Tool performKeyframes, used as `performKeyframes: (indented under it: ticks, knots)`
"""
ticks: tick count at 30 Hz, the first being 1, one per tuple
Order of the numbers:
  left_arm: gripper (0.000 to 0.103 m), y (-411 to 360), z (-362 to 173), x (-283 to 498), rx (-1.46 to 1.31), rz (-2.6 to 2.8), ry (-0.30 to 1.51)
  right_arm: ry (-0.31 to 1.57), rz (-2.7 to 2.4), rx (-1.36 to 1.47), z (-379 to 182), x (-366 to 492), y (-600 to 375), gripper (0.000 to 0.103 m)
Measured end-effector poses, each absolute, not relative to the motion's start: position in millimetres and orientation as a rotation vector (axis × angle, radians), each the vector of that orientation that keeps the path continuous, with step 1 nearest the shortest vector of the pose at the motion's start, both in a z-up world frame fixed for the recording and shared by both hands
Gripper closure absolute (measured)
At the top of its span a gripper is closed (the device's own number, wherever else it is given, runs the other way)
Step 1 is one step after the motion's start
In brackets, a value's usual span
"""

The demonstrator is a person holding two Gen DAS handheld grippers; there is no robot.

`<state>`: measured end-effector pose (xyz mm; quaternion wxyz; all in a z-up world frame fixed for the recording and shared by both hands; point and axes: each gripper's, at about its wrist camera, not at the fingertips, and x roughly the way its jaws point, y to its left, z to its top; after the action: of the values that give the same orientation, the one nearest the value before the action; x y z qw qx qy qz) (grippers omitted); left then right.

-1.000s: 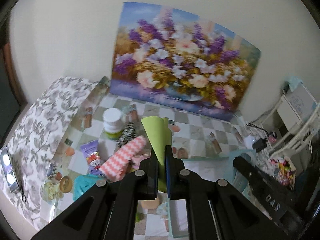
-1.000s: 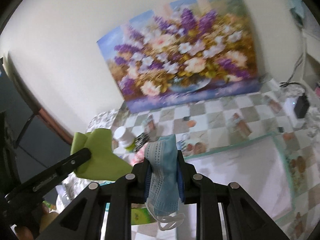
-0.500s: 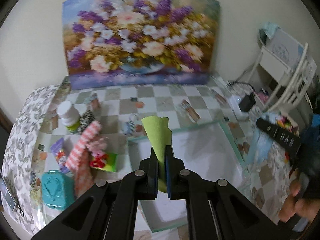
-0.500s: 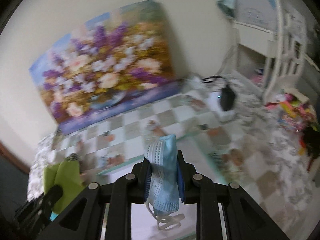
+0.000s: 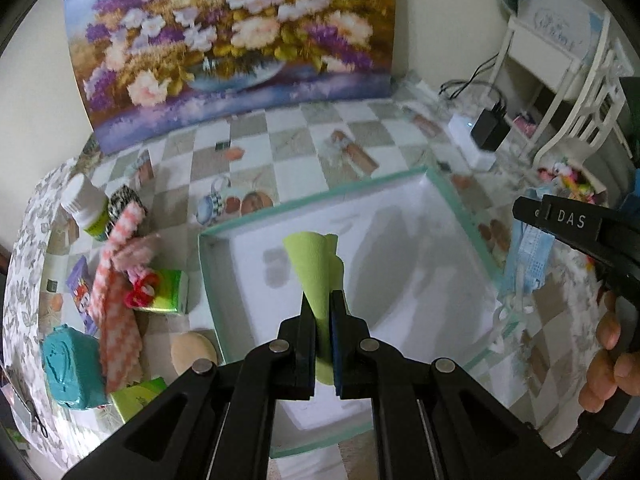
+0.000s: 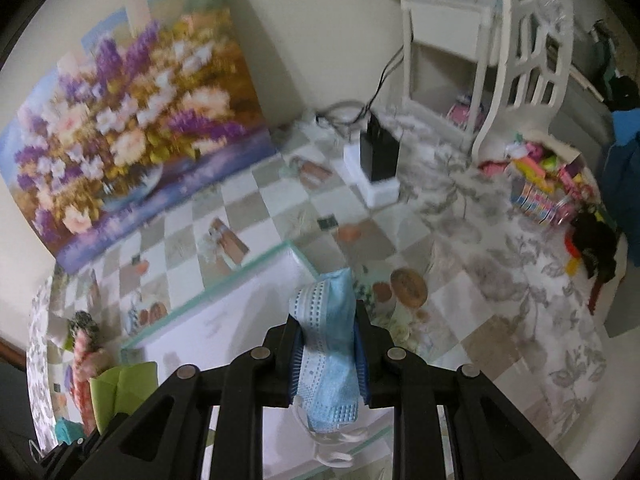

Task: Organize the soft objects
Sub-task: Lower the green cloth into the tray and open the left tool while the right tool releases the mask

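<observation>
Over the white box [image 5: 404, 240], the green cloth [image 5: 318, 268], clamped in the left gripper [image 5: 323, 312], has been brought from the clutter; the right gripper [image 6: 326, 344], clamped on a blue mask [image 6: 328, 344], has followed. Release judged next.

We see a checkered, floral-clothed tabletop [image 5: 288, 148], a white tray with teal rim [image 5: 452, 204] lying on it, a white-capped bottle [image 5: 86, 210], pink-checked cloth [image 5: 116, 280], green packet [image 5: 170, 292], teal pouch [image 5: 70, 364] at left, a framed flower painting [image 5: 232, 40] standing at the back, a white box [image 6: 374, 184] at right.
</observation>
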<state>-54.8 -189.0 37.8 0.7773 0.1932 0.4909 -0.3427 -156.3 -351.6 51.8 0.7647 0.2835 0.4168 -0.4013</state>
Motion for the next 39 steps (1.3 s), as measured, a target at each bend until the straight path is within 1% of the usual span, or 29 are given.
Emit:
performKeyframes:
  ticks: [9, 18, 21, 26, 29, 30, 34, 35, 36, 37, 38, 39]
  knots:
    - [0.097, -193.1, -0.5, -41.6, 0.454, -0.667, 1.167, 1.039, -0.806, 0.650, 3.6, -134.1, -350.5, 0.079]
    - [0.096, -194.0, -30.1, -31.7, 0.495, -0.600, 1.243, 1.147, -0.746, 0.676, -34.3, -115.0, -343.2, 0.079]
    - [0.096, -192.8, -33.7, -29.4, 0.494, -0.583, 1.257, 1.176, -0.726, 0.699, -45.9, -111.1, -341.8, 0.077]
    - [0.095, -192.1, -35.3, -28.2, 0.493, -0.569, 1.268, 1.198, -0.723, 0.690, -50.3, -107.2, -336.9, 0.067]
    - [0.094, -191.6, -36.1, -27.9, 0.488, -0.565, 1.277, 1.199, -0.719, 0.685, -48.8, -106.0, -334.6, 0.056]
    - [0.094, -191.4, -36.0, -27.7, 0.486, -0.565, 1.280, 1.200, -0.717, 0.685, -48.1, -105.7, -333.8, 0.055]
    - [0.092, -191.2, -35.4, -25.7, 0.483, -0.568, 1.280, 1.195, -0.706, 0.685, -44.2, -103.1, -332.8, 0.040]
    - [0.087, -190.9, -35.1, -25.6, 0.481, -0.568, 1.278, 1.191, -0.703, 0.685, -42.9, -102.1, -332.8, 0.038]
    - [0.077, -190.7, -34.6, -25.6, 0.478, -0.568, 1.276, 1.186, -0.700, 0.684, -41.2, -101.6, -332.7, 0.038]
    - [0.071, -190.4, -33.6, -25.4, 0.473, -0.568, 1.273, 1.185, -0.700, 0.682, -40.0, -101.6, -332.7, 0.038]
    - [0.057, -190.2, -32.7, -25.3, 0.468, -0.568, 1.271, 1.183, -0.701, 0.680, -38.6, -101.8, -332.6, 0.037]
    - [0.047, -189.7, -31.2, -24.6, 0.459, -0.569, 1.267, 1.180, -0.702, 0.682, -37.6, -102.4, -333.2, 0.036]
